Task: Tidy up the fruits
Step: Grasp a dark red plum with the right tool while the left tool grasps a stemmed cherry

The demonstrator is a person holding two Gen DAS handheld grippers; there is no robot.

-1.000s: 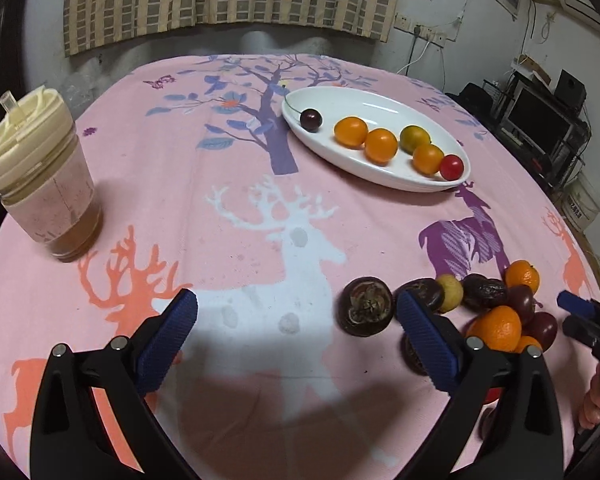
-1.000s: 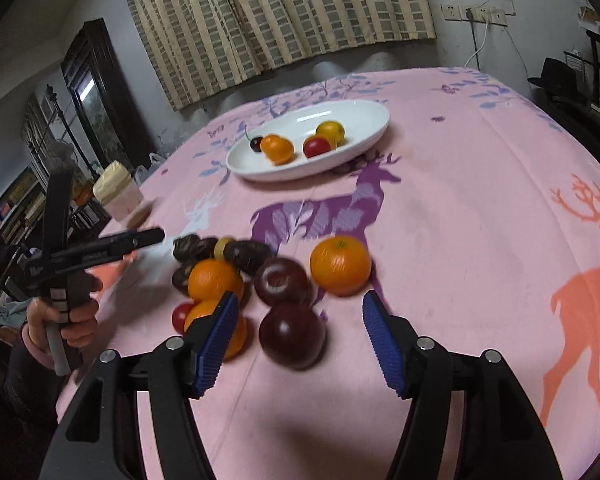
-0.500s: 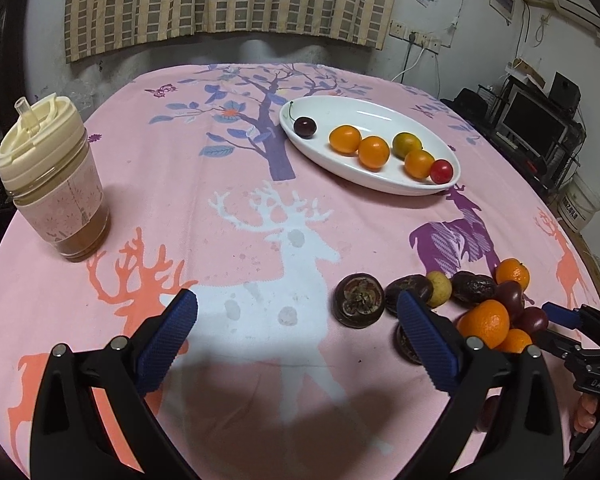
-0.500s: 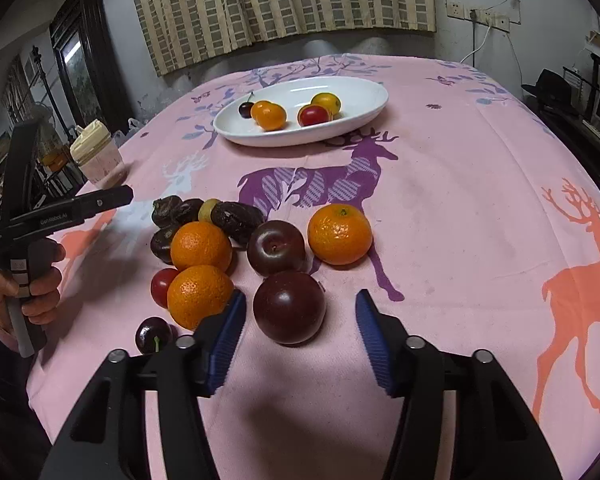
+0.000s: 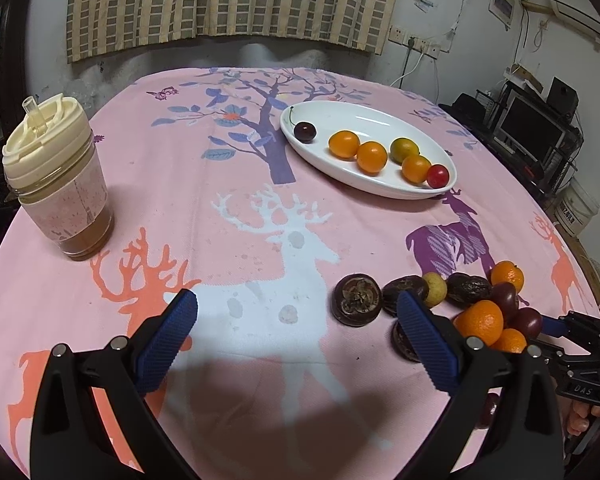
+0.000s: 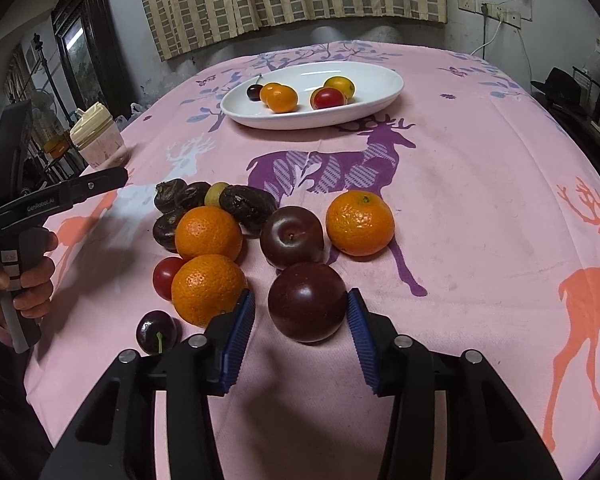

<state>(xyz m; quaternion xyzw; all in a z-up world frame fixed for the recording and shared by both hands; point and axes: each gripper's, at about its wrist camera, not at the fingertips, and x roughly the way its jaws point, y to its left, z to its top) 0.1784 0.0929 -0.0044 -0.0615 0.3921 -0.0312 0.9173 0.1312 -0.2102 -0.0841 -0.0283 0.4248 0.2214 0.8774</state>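
Straddling a dark plum point(image 6: 307, 307), right tongs point(image 6: 301, 317) low, parted; left tongs point(image 5: 298, 338) wide, empty, hovering

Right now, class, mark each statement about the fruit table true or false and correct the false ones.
1. A dark plum sits between the right gripper's jaws. True.
2. The white plate holds no fruit. False: it holds several small fruits, including a cherry.
3. The left gripper is shut on a fruit. False: its jaws are open and hold nothing.
4. A lidded cup stands upright on the tablecloth. True.
5. Three oranges lie in the loose pile. True.
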